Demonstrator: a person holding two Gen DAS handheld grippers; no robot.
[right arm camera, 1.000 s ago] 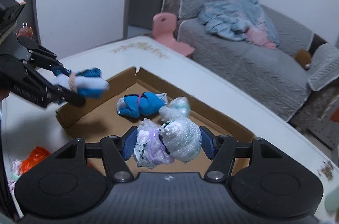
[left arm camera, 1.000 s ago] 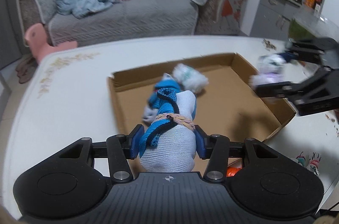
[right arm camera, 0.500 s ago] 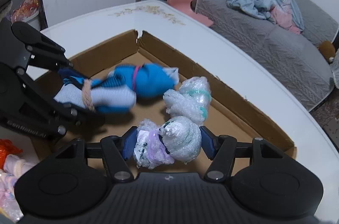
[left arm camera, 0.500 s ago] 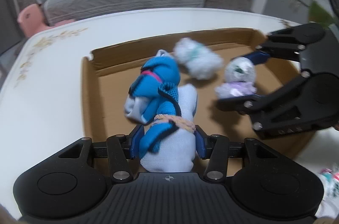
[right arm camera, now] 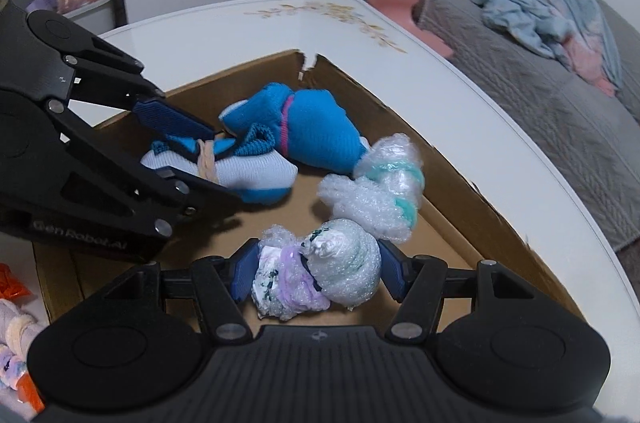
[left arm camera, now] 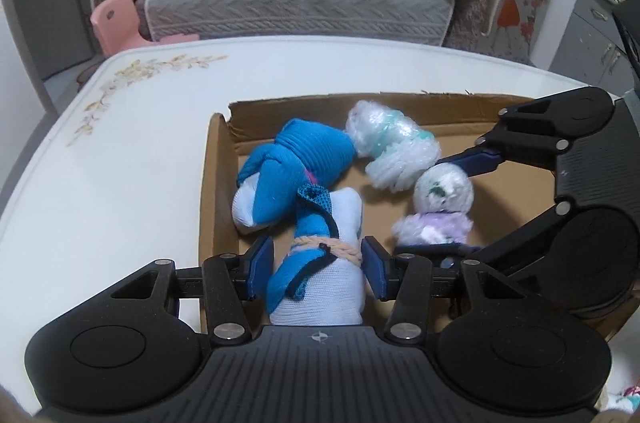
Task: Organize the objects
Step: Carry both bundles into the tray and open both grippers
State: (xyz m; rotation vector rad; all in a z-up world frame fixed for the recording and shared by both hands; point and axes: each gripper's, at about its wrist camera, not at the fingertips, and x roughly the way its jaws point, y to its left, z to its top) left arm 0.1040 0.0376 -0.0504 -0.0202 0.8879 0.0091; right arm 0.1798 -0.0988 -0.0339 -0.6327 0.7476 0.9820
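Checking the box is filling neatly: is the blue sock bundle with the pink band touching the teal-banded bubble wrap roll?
Touching. In the right wrist view, the blue sock bundle presses its end against the bubble wrap roll, no cardboard visible between.

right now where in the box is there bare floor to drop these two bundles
Bare cardboard lies along the far wall of the box, right of the teal-tied bubble wrap roll, and on the near right floor. The far left corner is crowded: the blue sock bundle touches that roll.
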